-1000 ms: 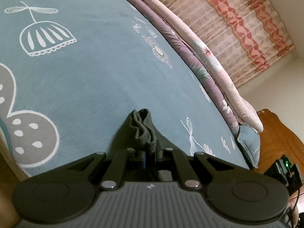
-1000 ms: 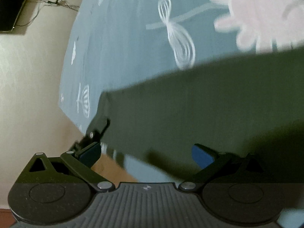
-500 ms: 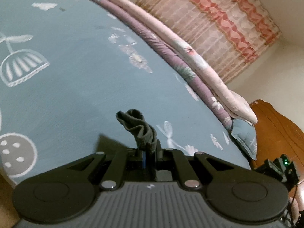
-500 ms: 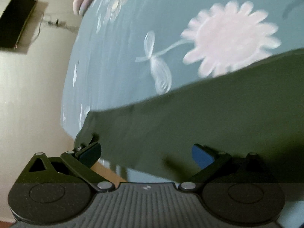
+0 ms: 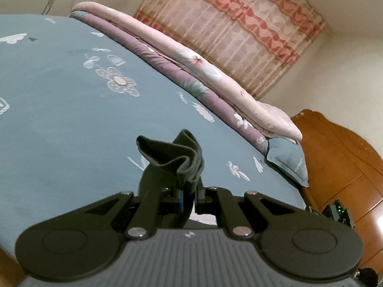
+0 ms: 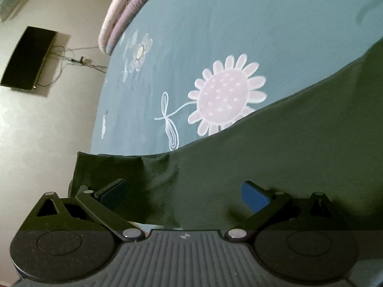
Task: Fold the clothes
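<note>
A dark green garment lies spread on a teal bedsheet printed with white and pink flowers. In the right wrist view my right gripper is open just above the cloth near its edge, blue pads wide apart, with nothing between them. In the left wrist view my left gripper is shut on a bunched hem of the same dark green garment, which sticks up past the fingertips above the bedsheet.
A folded pink and purple quilt runs along the far side of the bed. A teal pillow and a wooden headboard are at the right. A striped curtain hangs behind. A dark screen is on the wall.
The left gripper has lifted and tilted up with the pinched hem, showing more quilt and curtain. The right gripper moved along the garment edge, staying open.
</note>
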The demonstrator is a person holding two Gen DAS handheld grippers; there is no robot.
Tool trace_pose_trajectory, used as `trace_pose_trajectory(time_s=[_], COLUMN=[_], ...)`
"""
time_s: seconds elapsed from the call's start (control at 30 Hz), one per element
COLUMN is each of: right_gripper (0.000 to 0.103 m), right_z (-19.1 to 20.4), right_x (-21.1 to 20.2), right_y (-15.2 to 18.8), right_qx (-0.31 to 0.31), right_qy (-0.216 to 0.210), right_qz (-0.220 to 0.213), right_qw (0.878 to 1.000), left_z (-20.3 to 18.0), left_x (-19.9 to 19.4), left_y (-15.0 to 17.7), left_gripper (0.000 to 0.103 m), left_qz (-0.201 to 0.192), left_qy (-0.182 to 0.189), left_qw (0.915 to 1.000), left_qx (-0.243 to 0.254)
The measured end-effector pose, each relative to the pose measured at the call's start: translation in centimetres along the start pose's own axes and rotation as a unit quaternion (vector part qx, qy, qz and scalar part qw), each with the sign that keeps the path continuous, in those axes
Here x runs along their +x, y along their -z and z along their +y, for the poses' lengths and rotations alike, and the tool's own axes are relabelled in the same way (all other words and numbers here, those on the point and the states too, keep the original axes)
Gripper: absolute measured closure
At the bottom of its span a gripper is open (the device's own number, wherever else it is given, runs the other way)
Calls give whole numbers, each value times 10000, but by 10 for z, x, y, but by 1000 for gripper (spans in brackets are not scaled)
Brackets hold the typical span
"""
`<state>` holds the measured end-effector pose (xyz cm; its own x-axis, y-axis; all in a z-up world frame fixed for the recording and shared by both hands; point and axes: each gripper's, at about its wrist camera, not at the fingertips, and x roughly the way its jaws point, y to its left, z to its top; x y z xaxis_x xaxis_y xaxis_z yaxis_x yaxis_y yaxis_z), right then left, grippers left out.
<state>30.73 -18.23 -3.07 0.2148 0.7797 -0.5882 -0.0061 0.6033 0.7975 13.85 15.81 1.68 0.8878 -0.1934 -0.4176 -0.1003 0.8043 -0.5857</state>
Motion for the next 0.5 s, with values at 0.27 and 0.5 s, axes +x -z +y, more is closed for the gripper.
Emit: trace_pose_trajectory(time_s=[0.27,0.5], right_gripper=[0,0], right_z=[-32,-58], right_x=[-42,-72], right_y=[3,7], right_qx=[67,212], right_qy=[-215,-158], right_qz=[-211,-441], right_qw=[9995,9987], left_z=[-56,-85], left_x=[29,67], left_y=[22,54], left_gripper=[97,97], left_qz=[321,931], left_qy=[139,293], left_qw=[9986,9930], left_qx=[394,660])
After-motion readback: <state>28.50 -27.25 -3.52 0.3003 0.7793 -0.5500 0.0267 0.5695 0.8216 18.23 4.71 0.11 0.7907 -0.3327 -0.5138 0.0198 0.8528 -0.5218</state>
